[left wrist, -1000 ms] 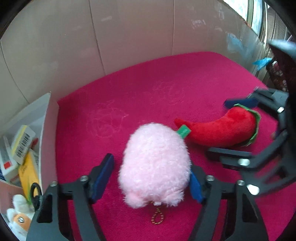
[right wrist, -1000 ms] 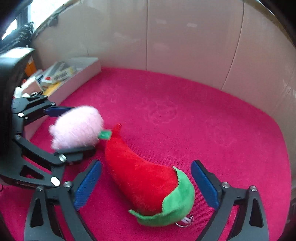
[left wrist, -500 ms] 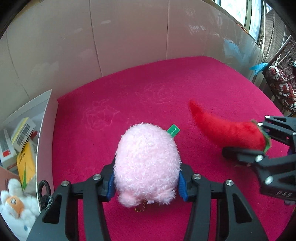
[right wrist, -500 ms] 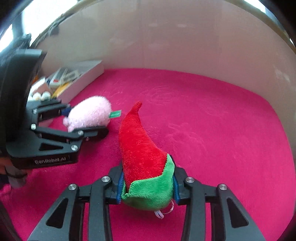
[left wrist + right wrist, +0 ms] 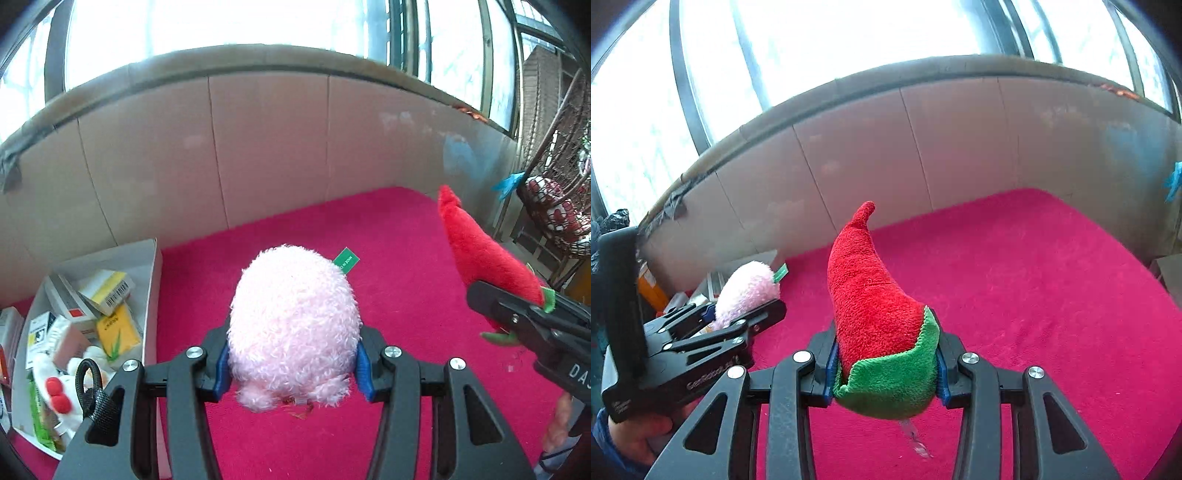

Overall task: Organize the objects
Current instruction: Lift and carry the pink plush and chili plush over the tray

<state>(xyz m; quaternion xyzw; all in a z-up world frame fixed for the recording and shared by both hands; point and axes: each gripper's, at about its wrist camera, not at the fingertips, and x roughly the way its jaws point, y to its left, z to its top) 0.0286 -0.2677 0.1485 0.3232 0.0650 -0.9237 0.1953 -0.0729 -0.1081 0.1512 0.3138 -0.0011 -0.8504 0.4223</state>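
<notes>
1. Front and centre, the pink plush toy [image 5: 293, 325] sits squeezed between the blue pads [image 5: 222, 363] of the left gripper [image 5: 293, 363], held clear of the magenta cloth [image 5: 399, 280] with its green tag [image 5: 345, 259] poking out at the far upper right.
2. That left gripper is clamped tight on the fluffy body, both pads sunk into the fur at its lower sides.
3. Over on the other side, the red chili plush [image 5: 871, 291] is pinched at its green-collared end by the right gripper [image 5: 886, 373], jaws closed snug around it, curled tip pointing up and away toward the wall.
4. A small clear loop [image 5: 916, 439] dangles below the chili's green cap [image 5: 890, 380].
5. From the right wrist view, the left gripper shows at the left edge with the pink toy in its jaws, and a hand [image 5: 639, 435] in a blue sleeve grips its handle.
6. From the left wrist view, the chili rides at the right edge, the black finger of the right gripper across its base.
7. Down left, a white box [image 5: 147, 258] stands just beside the cloth, packed with small cartons, a yellow packet [image 5: 118, 330] and a white plush with red dots [image 5: 64, 391].
8. Behind it all, a beige panelled wall [image 5: 266, 147] curves round the cloth, with bright windows [image 5: 221, 26] above and a wicker chair [image 5: 554, 206] off to the right.
</notes>
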